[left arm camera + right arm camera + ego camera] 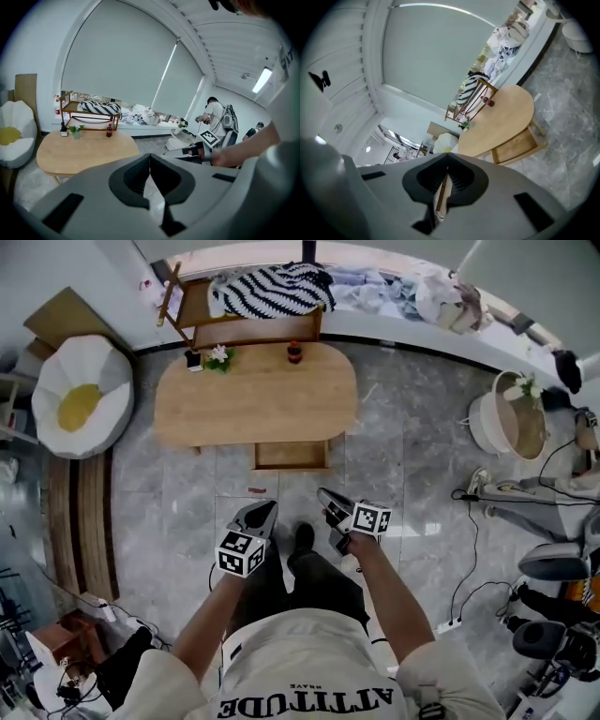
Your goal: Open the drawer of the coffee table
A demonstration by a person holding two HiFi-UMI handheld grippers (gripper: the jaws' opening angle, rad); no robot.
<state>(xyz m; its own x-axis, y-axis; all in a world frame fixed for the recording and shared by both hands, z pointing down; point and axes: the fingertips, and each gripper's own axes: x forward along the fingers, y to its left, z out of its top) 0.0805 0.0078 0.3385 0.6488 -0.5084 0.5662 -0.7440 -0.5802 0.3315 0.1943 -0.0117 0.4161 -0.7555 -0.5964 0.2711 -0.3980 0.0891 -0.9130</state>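
Drawer (292, 456) pokes out of the coffee table (262, 401), near side; a step forward could bang it. Left gripper (269, 506) and right gripper (324, 494) are pinched closed, empty.

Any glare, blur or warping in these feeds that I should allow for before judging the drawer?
Head view: sharp, but fisheye bends the room's edges; a pale glare patch on the floor; the drawer is evenly lit. Left gripper view: dark corners, a bright ceiling light, coffee table clear. Right gripper view: whole scene tilted, dark corners, drawer readable.
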